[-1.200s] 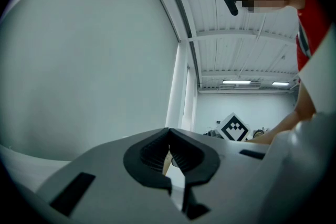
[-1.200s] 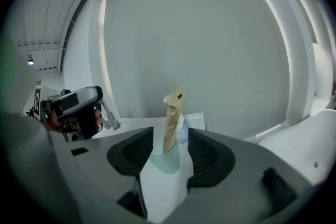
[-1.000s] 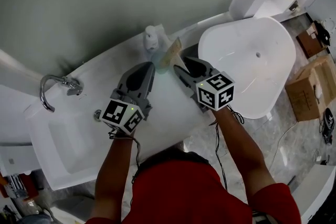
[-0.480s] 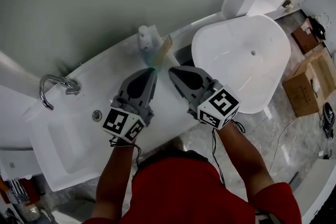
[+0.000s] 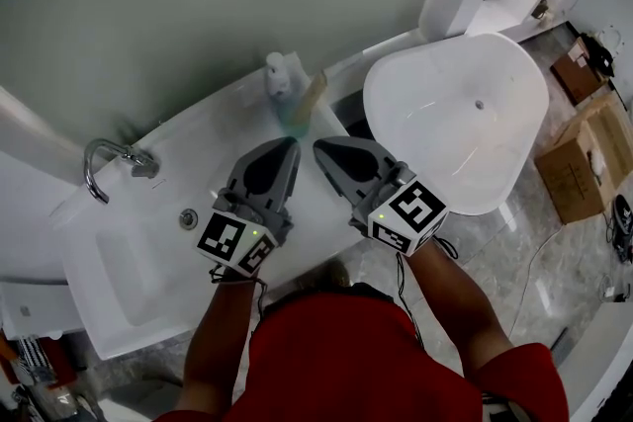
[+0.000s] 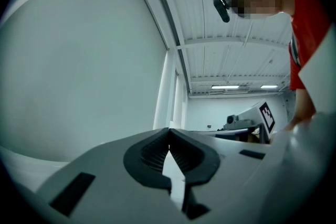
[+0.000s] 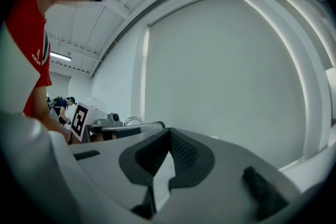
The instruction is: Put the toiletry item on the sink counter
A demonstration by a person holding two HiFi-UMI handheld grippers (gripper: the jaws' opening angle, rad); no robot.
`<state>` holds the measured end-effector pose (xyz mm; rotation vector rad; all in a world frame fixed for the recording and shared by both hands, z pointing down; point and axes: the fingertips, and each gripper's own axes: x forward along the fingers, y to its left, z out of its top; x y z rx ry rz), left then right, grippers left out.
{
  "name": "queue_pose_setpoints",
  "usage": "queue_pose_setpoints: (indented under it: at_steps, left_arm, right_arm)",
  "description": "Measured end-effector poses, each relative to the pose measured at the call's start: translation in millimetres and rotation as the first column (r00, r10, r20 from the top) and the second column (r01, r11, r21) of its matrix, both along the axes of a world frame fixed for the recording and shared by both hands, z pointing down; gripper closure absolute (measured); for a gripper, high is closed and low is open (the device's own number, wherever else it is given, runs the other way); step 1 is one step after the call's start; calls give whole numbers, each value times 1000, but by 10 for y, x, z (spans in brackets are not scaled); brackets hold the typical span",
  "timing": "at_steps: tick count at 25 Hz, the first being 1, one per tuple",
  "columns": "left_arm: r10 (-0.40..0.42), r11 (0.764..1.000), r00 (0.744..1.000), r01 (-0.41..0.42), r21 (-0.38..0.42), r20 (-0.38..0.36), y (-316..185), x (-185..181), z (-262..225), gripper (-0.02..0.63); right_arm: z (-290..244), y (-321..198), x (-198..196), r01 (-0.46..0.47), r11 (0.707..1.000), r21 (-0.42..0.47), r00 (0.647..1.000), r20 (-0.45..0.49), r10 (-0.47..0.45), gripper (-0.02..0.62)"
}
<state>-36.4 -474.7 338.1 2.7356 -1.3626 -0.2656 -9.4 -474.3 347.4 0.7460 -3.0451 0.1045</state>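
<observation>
Right tongs have snapped shut and drawn back, empty, beside the closed left tongs; the toiletry tube stands tilted on the surface by a pump bottle, just ahead of both tips, slightly nearer the right

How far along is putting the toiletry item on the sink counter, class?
Done: the toiletry tube sits on the sink counter beside the pump bottle. In hand: nothing; the left gripper and right gripper are both shut and empty, apart from the tube. Left: seemingly only drawing the grippers away.
</observation>
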Motion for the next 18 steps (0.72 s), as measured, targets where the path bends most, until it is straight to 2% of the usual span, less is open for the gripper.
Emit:
queue_pose_setpoints:
  at_steps: [18]
  left_arm:
    - [25, 1000, 1000, -25, 11, 5, 44, 61, -7, 588]
  right_arm:
    - [-47, 68, 26, -15, 1000, 17, 1000, -5, 16, 567]
